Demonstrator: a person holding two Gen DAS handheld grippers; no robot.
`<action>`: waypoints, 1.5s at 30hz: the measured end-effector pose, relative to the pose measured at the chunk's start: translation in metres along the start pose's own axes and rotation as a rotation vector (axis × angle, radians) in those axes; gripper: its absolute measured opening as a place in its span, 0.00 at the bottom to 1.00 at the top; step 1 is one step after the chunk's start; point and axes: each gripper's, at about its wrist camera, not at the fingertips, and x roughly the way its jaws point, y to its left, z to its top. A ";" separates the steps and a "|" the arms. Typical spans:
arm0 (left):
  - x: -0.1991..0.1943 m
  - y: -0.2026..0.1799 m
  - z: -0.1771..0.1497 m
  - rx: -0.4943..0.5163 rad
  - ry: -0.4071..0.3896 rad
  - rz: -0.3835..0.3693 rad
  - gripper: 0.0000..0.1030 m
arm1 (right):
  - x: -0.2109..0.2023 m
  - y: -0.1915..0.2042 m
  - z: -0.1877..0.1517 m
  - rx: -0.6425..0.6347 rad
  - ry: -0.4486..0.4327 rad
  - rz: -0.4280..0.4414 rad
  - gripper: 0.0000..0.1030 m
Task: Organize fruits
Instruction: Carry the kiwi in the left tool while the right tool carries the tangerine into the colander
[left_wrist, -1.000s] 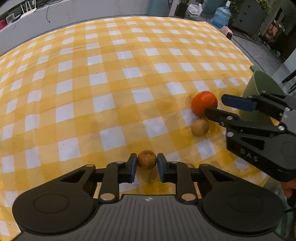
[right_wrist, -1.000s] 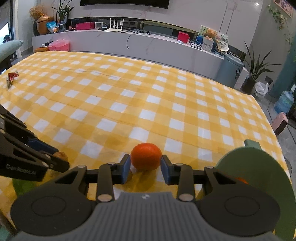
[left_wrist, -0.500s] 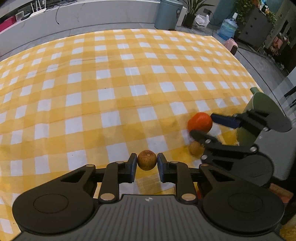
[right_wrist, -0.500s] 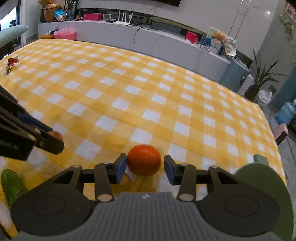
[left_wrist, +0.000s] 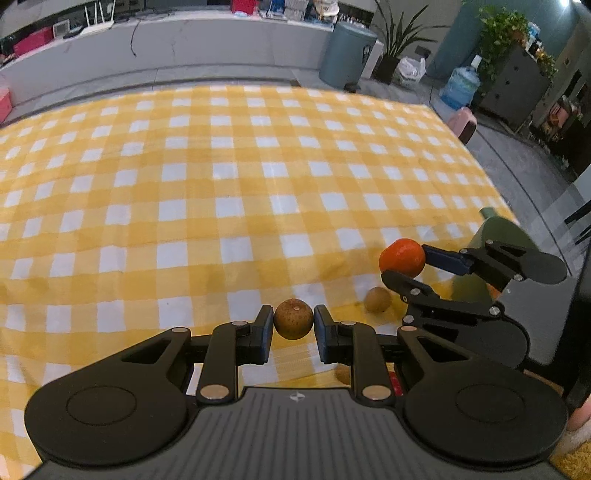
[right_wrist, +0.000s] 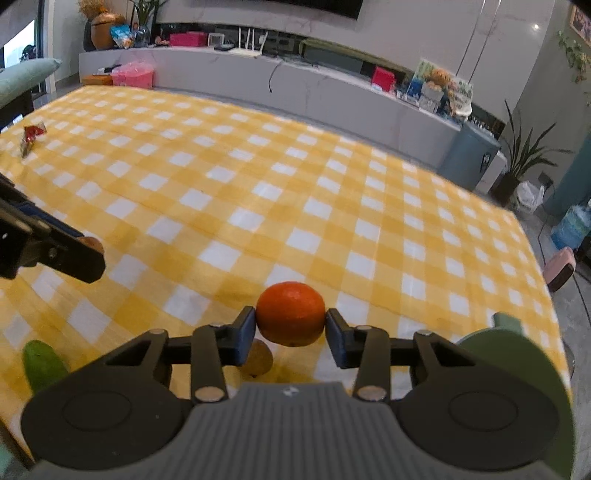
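The left gripper (left_wrist: 293, 328) is clamping a small brown fruit (left_wrist: 293, 318) above the checked table (left_wrist: 221, 206) near its right corner, while the right gripper (right_wrist: 290, 334), whose jaws have just been closing, is pinching an orange (right_wrist: 290, 313) there; no writing is readable.

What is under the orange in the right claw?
A small brown fruit sits on the checked cloth just below the orange, partly hidden by the claw's left finger. Nothing else shows there.
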 end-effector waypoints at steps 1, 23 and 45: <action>-0.005 -0.002 0.000 0.004 -0.011 0.001 0.25 | -0.006 0.000 0.001 0.002 -0.009 0.002 0.37; -0.067 -0.099 -0.010 0.158 -0.149 -0.084 0.25 | -0.155 -0.074 -0.059 0.261 -0.103 0.038 0.37; -0.002 -0.171 0.005 0.279 -0.048 -0.218 0.25 | -0.138 -0.141 -0.109 0.562 0.031 0.110 0.37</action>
